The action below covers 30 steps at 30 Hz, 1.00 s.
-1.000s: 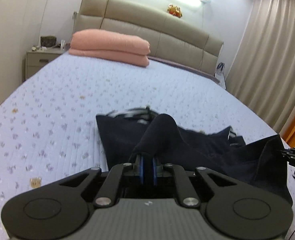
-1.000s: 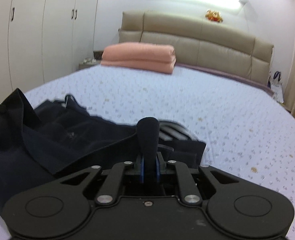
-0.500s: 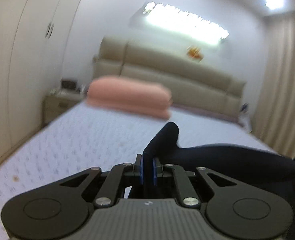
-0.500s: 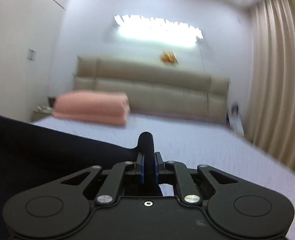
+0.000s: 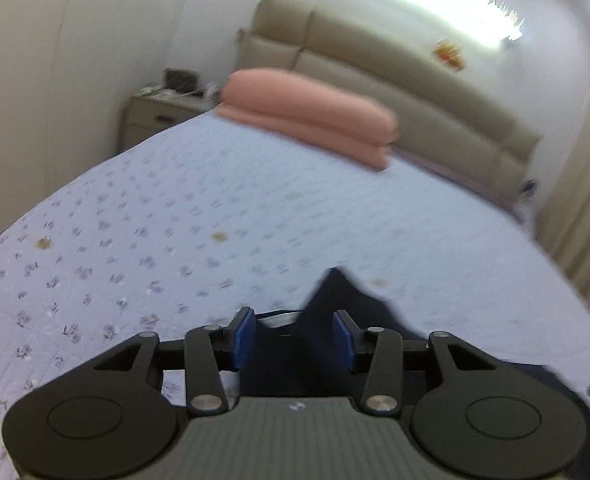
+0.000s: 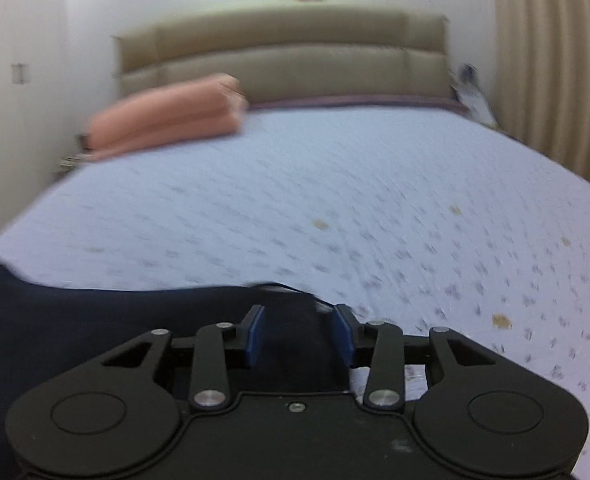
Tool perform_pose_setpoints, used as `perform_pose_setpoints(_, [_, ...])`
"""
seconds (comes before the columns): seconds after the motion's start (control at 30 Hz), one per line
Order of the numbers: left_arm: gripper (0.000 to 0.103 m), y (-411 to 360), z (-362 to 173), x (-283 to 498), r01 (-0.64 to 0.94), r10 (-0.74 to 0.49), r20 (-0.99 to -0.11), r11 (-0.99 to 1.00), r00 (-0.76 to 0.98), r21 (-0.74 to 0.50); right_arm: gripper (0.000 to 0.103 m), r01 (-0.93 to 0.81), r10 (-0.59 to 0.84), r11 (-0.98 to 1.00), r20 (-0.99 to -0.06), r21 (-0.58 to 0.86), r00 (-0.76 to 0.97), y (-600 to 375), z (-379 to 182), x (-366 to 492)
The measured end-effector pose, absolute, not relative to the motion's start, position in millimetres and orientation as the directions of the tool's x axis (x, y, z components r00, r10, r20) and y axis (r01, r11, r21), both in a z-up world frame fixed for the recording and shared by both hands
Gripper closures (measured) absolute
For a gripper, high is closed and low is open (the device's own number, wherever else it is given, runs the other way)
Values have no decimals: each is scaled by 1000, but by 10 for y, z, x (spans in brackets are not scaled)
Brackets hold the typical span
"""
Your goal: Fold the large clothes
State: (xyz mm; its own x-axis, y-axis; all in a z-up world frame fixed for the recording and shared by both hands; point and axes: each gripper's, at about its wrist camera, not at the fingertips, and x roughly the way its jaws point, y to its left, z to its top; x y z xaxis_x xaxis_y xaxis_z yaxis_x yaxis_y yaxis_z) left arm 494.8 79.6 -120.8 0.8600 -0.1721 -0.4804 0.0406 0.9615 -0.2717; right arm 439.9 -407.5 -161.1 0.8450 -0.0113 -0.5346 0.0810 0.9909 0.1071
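- Left wrist view: my left gripper (image 5: 293, 336) is opening, blue pads clear of the dark navy garment (image 5: 337, 300) peaking between them, near on the floral bedspread (image 5: 175, 216).
- Right wrist view: my right gripper (image 6: 299, 334) is opening over the garment's flat, smooth spread at near left.

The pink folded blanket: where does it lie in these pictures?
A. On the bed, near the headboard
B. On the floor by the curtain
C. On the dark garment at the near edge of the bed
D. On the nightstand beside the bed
A: the pink folded blanket rests on the bed just in front of the beige headboard, far from the dark garment at the near edge.
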Motion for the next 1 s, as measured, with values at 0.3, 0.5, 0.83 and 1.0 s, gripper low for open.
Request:
perform_pose_setpoints(0.3, [65, 475, -1665, 3877, 40, -143, -476, 975, 868, -219, 93, -166, 146, 986, -554, 14, 820, -3132, -1628, 3759])
perform_pose_setpoints(0.5, [64, 314, -2157, 3693, -22, -9, -457, 998, 890, -61, 94, -144, 145, 988, -584, 47, 799, -3058, -2368, 3868])
perform_pose_setpoints(0.83, [57, 284, -2177, 3686, -7, -17, -448, 999, 894, -52, 86, -212, 216, 976, -404, 54, 889, -2667, -1692, 3465])
perform_pose_setpoints(1.0, [57, 262, -2159, 3656, -11, -8, -454, 999, 891, -40, 87, -247, 252, 966, -520, 82, 816, -2273, -1797, 3624])
